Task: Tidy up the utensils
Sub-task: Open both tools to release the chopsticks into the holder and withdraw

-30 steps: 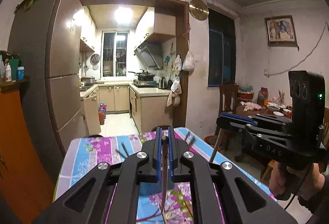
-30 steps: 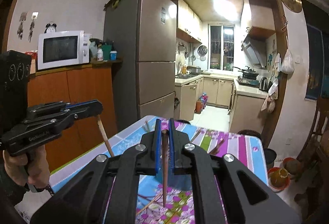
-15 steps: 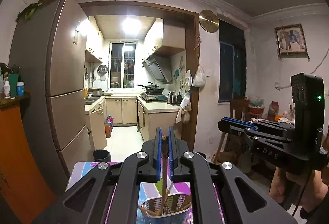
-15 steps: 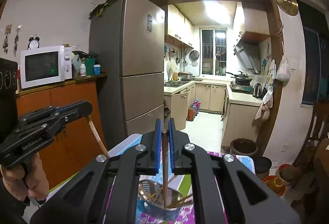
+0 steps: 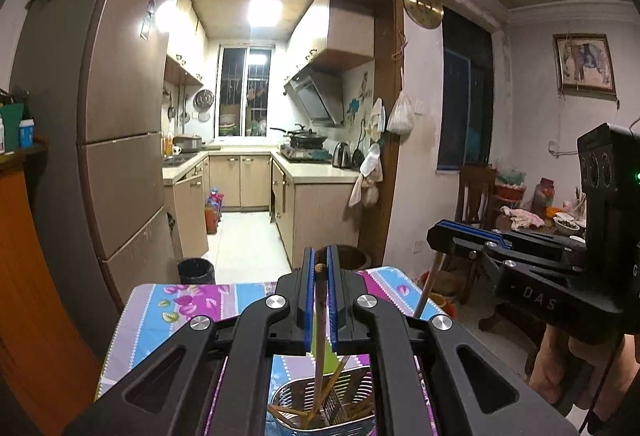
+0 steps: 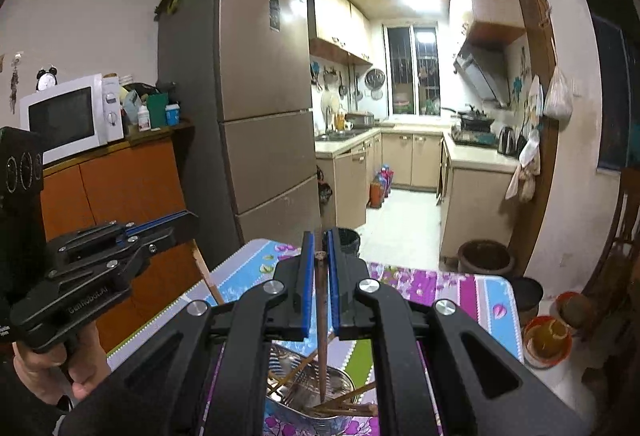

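Observation:
My left gripper [image 5: 319, 268] is shut on a brown chopstick [image 5: 320, 336] that hangs with its tip inside the metal utensil holder [image 5: 352, 396], which holds several chopsticks. My right gripper [image 6: 319, 256] is shut on a dark chopstick [image 6: 321, 340] whose tip points into the same holder [image 6: 340, 384]. Each gripper shows in the other's view, the right one [image 5: 464, 236] and the left one [image 6: 176, 220], side by side, each with a stick hanging below.
The holder stands on a table with a floral cloth [image 5: 192, 304]. A fridge [image 6: 256, 107], an orange cabinet [image 6: 128, 187] with a microwave [image 6: 72, 115], and the kitchen doorway lie beyond. A dining table with dishes [image 5: 560, 224] is at the right.
Both grippers have moved from over the open tablecloth to above the utensil holder, and the chopstick tips now reach down into it.

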`<state>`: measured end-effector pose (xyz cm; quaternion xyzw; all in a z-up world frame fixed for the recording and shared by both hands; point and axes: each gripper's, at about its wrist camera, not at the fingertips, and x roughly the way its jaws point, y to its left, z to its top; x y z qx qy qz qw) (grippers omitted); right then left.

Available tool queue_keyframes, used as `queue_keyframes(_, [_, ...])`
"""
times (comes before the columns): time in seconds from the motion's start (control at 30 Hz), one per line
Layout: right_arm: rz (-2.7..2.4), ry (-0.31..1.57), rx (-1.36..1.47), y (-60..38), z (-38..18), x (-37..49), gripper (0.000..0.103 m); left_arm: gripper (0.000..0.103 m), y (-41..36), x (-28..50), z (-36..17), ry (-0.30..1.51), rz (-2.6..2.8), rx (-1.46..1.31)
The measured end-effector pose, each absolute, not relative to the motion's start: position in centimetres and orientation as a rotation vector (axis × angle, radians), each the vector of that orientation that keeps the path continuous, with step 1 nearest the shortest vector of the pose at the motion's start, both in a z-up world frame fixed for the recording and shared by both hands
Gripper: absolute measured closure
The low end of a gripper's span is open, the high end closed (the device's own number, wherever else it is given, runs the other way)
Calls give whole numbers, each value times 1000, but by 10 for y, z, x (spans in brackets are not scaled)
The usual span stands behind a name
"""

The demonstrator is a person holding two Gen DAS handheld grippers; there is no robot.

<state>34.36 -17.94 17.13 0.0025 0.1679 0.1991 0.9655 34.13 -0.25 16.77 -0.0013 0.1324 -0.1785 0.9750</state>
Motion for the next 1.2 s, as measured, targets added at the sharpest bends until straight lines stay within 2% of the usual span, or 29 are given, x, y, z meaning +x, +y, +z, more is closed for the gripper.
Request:
queue_keyframes(0.53, [390,424,19,-181,147,368,97,95,1,373,141,341,-340,2])
queue_keyframes(0.57, [382,425,20,-183,146,369,97,94,1,373,140,343,-334,4])
queue_keyframes(0.63, [376,422,25,-185,147,370,94,80,0,375,140,346,-329,4])
queue_keyframes(0.67, [371,416,26,-186,148,368,93,77,1,376,140,344,-323,2])
queue_keyframes(0.77, [365,401,30,-190,150,364,79,73,2,375,139,345,-311,-4])
queue_keyframes(0.93, [351,354,55,-202,155,352,46,65,5,371,138,346,-301,-11])
queue_keyframes(1.03, [341,327,57,-207,157,341,34,60,6,364,138,338,-297,-11])
queue_keyframes(1.2, [328,298,46,-210,160,324,20,50,9,342,141,308,-285,-2])
